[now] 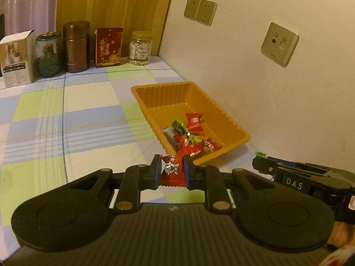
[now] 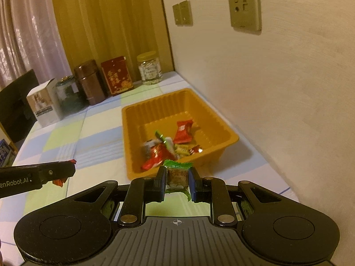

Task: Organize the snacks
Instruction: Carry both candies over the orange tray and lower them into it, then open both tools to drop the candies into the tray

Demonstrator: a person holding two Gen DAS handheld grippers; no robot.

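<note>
A counter (image 1: 44,115) under a checked cloth was seen, a wall running along its 3 o'clock side. On it an orange tray (image 2: 131,137) was set close to the wall, its long axis running from 6 towards 12 o'clock. Several wrapped snacks (image 1: 188,130) were already heaped in its near end.

At the far edge, towards 11 o'clock, a row of containers was noted: a white box (image 1: 16,57), a glass jar (image 1: 47,53), a brown canister (image 1: 76,46), a red box (image 1: 108,46) bearing gold Chinese characters, and a yellow-lidded jar (image 1: 141,47).

The left claw (image 1: 172,171) was found clamped on a red packet (image 1: 172,170) printed with a skull in a straw hat. The tray's near rim lay at 1 o'clock from it, just beyond the fingertips.

The right claw (image 2: 177,182) was found clamped on a green-edged candy (image 2: 177,175) with Chinese characters on its face. The tray's near rim lay directly at 12 o'clock, just ahead. The right claw was judged slightly better aligned for a drop.

Legible writing: "DAS" on the right claw's side in the left view; "enRobot.AI" on the left claw's side in the right view.
</note>
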